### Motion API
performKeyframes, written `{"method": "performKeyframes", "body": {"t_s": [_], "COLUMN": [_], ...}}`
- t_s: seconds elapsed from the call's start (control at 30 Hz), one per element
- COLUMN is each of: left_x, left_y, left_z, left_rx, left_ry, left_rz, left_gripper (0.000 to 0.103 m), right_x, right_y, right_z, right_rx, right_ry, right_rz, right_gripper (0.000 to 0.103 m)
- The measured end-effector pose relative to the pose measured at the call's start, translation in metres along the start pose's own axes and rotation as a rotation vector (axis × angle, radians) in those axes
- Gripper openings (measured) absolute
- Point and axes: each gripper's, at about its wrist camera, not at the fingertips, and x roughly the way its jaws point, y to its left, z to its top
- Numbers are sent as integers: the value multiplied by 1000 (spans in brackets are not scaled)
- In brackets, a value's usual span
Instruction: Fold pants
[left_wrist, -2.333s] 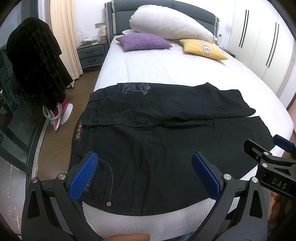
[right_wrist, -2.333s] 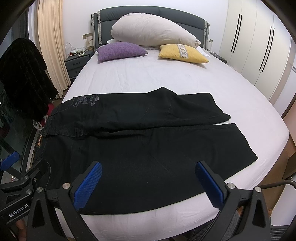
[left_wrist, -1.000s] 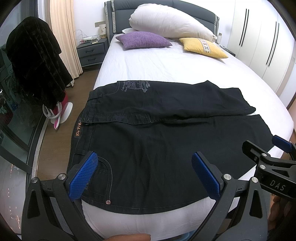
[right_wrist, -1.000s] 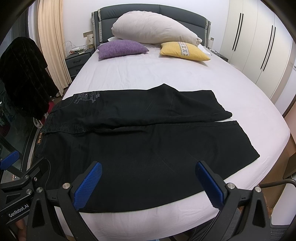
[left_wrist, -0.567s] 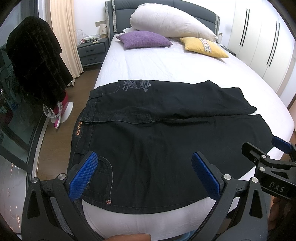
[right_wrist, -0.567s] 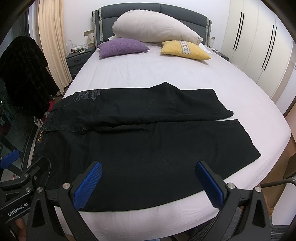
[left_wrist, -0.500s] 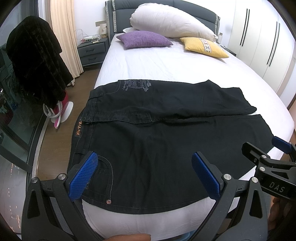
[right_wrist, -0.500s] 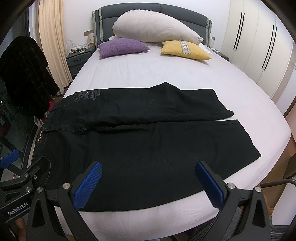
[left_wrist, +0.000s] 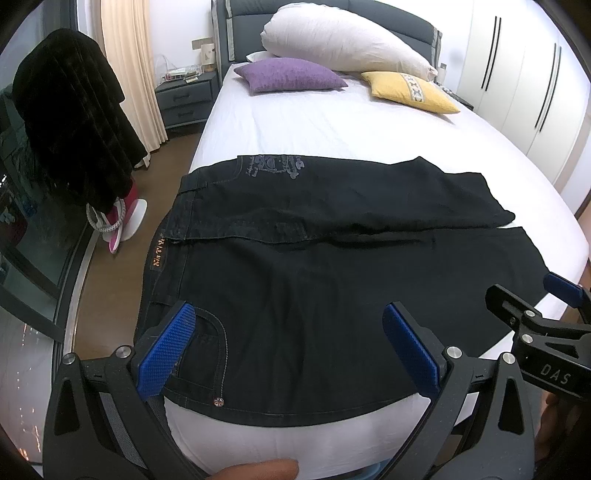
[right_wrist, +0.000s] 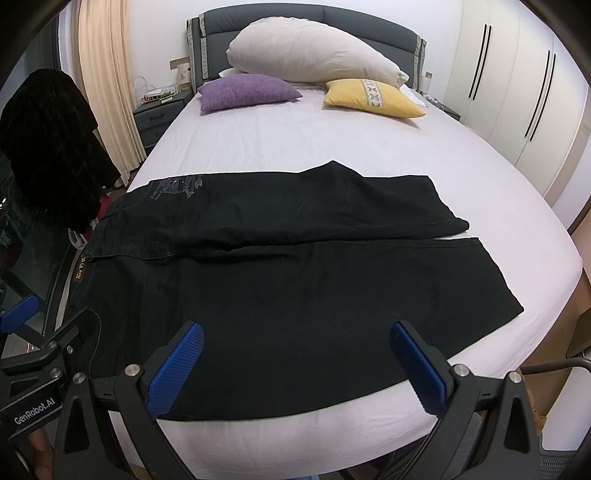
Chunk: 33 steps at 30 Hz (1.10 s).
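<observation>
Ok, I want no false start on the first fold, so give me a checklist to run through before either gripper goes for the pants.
1. Left gripper open and holding nothing: ok.
2. Right gripper open and holding nothing: ok.
3. Pants spread on the bed, both legs side by side: ok.
4. Cloth flat: not ok, there is a wrinkled ridge along the seam between the legs and the far leg's hem lies uneven.
5. Sheet beyond the pants bare for the fold, purple pillow and yellow pillow far off at the headboard: ok.
6. Near edge and waistband inside the mattress edge: ok in both views.
</observation>
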Motion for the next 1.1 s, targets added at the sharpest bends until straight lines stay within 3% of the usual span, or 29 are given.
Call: {"method": "performKeyframes", "body": {"t_s": [0.27,0.43,0.53,0.63,0.73,0.87,0.93,1.1], "left_x": [28,70,91,122,156,211,236,305], "left_y": [5,17,20,24,37,54,58,74], "left_z": [13,36,54,85,127,186,209,245], "left_rx": [25,56,107,183,244,357,417,519], "left_ry": [57,132,113,158,127,133,146,271], "left_rz": [-7,-145,-119,-105,-64,-77,-81,-138], "left_gripper": [103,103,103,103,103,103,103,103], "right_x": [14,33,47,62,77,105,122,169], "right_y": [3,-11,-20,-21,-18,-15,-12,-11], "right_z": [2,19,37,59,83,115,129,170], "right_rx": [-35,-41,-74,-135,-216,-338,-393,-459], "right_ry": [-4,-7,-21,-30,-46,-30,-23,28], "right_rz": [87,202,261,336,390,439,453,536], "right_gripper": [103,103,103,103,102,85,84,82]}}
